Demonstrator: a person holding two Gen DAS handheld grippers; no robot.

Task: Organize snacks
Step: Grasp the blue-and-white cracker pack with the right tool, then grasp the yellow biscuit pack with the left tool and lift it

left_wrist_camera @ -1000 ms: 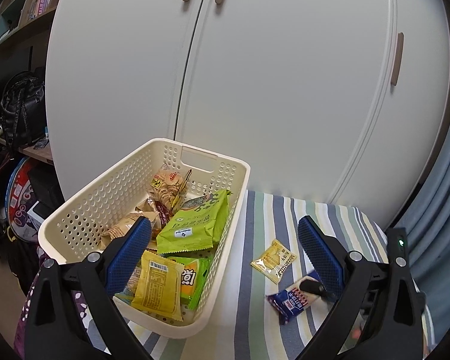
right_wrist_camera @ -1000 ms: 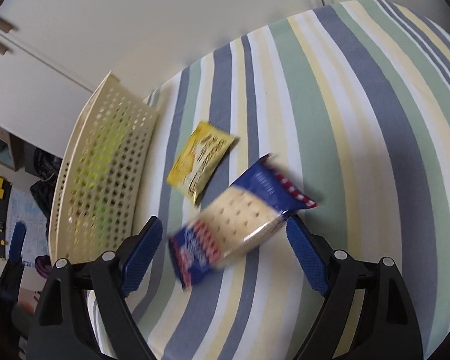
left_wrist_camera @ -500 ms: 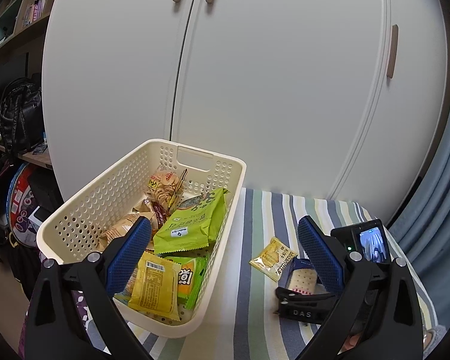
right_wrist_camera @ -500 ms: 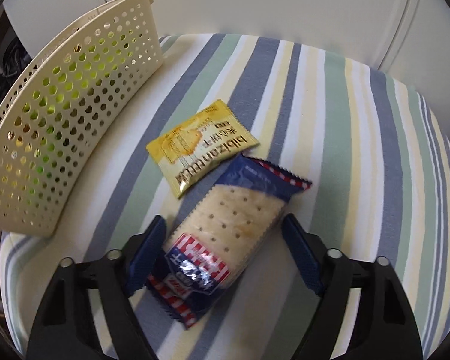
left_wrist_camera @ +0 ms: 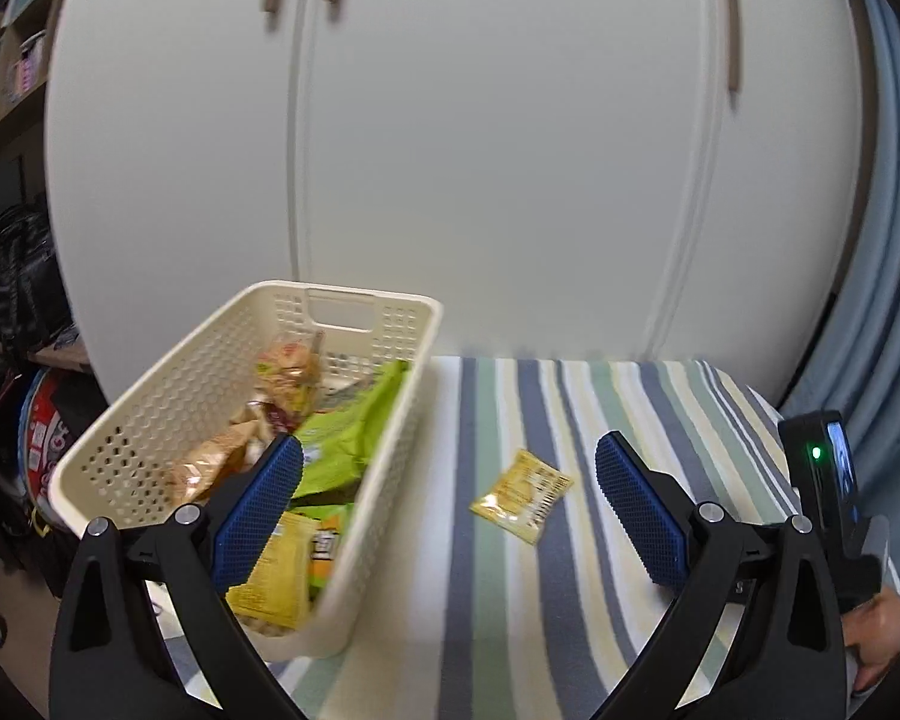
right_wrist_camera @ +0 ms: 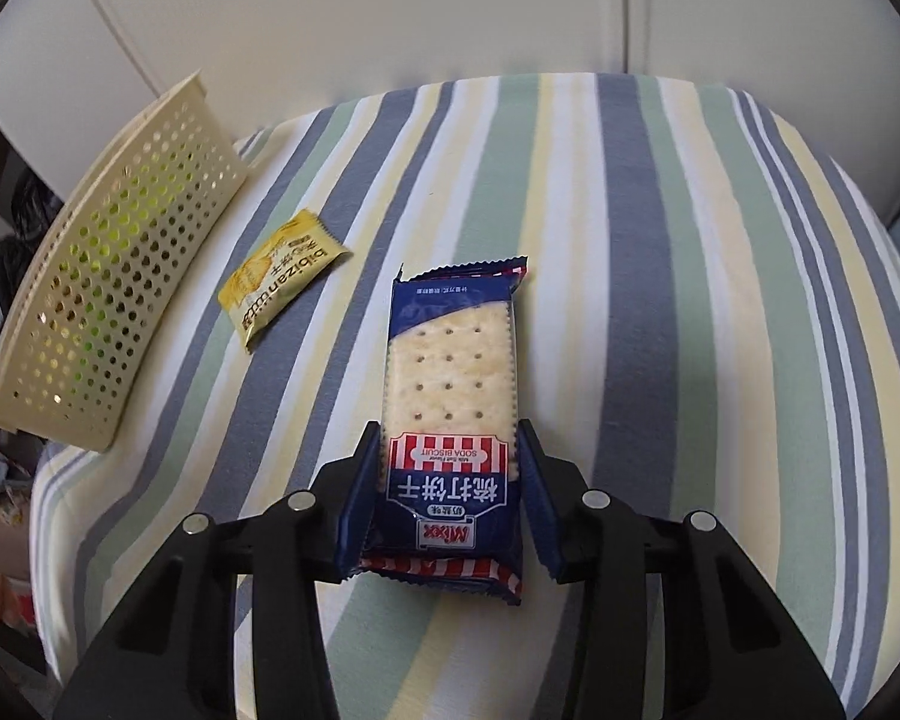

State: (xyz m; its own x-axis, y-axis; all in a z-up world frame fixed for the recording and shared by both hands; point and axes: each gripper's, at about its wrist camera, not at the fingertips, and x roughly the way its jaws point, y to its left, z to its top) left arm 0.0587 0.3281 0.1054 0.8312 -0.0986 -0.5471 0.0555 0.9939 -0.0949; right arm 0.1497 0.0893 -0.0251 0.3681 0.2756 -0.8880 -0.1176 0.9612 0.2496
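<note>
Soda biscuit pack (right_wrist_camera: 450, 396) now straight, lengthwise within clamped right gripper (right_wrist_camera: 450, 474).

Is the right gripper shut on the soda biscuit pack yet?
Yes. The right gripper is shut on the soda biscuit pack; both pads press its sides.

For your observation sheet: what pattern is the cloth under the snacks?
The cloth has blue, green, yellow and white stripes; the right wrist view shows it best.

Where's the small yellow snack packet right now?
The yellow snack packet lies flat on the striped cloth, between the cream basket and the soda biscuit pack clamped in the right claw.
</note>
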